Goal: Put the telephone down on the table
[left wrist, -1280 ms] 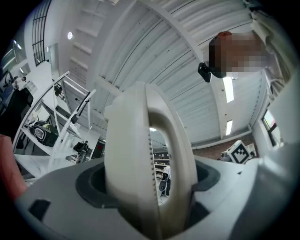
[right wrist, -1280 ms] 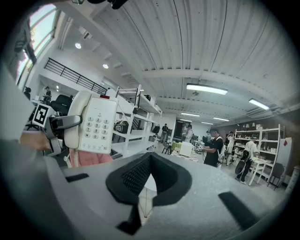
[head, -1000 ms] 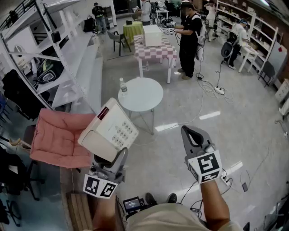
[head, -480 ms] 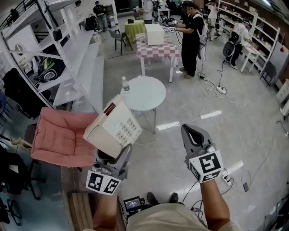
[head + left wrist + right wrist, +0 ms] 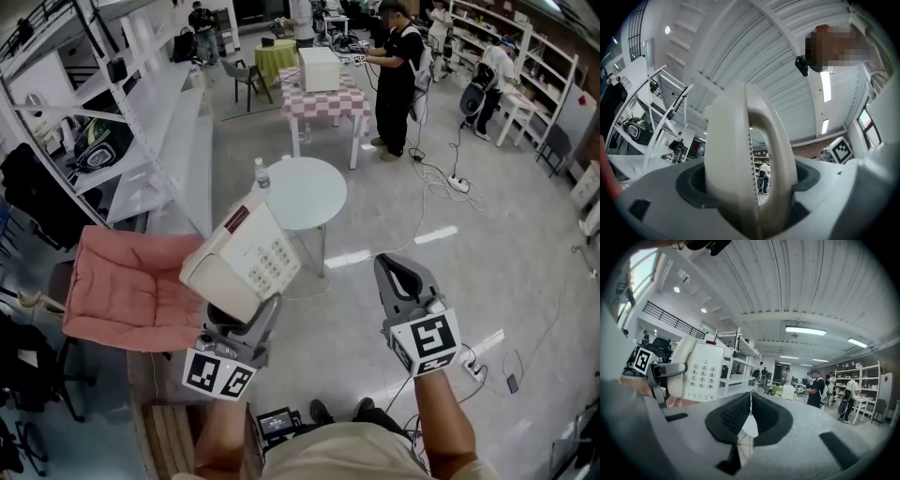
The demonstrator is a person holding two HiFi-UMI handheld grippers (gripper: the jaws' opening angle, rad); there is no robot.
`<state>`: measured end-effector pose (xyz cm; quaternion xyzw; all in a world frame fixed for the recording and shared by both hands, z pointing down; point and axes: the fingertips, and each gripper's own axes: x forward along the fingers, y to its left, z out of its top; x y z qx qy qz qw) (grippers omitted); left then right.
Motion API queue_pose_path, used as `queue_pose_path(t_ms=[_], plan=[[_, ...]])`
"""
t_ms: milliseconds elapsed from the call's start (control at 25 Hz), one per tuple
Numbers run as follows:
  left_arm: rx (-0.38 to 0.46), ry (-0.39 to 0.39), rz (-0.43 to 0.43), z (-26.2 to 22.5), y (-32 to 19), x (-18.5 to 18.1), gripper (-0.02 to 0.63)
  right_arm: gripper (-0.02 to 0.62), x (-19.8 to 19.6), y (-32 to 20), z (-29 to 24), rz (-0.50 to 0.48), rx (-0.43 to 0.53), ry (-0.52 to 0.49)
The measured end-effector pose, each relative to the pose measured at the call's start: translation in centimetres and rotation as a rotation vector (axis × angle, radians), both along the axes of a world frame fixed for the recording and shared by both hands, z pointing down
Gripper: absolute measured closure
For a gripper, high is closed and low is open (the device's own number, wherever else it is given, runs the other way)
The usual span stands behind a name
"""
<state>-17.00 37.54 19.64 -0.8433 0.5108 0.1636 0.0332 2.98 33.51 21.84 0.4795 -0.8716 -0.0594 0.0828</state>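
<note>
One telephone (image 5: 736, 140), edge-on, in left hand-held gripper (image 5: 750, 180)

A small round worktop (image 5: 314, 199), white-topped, stands on the pale grey floor (image 5: 487, 272) with a water bottle (image 5: 262, 175) upright at its left edge. Farther back a checked worktop (image 5: 323, 103) carries a white box (image 5: 319, 67).
</note>
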Motion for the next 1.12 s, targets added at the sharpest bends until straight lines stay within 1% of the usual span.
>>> queue_pose_path(t_ms=[200, 320, 640, 880, 1120], plan=[[-0.004, 0.008, 0.010, 0.2, -0.8, -0.4, 0.186, 0.589, -0.9, -0.5, 0.2, -0.002, -0.010, 0.002], [-0.007, 0.009, 0.015, 0.4, -1.5, -0.3, 0.186, 0.589, -0.7, -1.6, 0.3, 0.001, 0.010, 0.014], [-0.020, 0.012, 0.004, 0.9, -4.4, 0.6, 0.186, 0.592, -0.1, -5.1, 0.6, -0.021, 0.003, 0.005], [-0.020, 0.016, -0.027, 1.1, -7.0, 1.1, 0.186, 0.592, 0.2, -8.6, 1.1, -0.055, -0.003, -0.007], [-0.019, 0.025, -0.058, 1.3, -10.5, 1.9, 0.186, 0.592, 0.7, -13.0, 1.6, -0.093, -0.013, 0.001]])
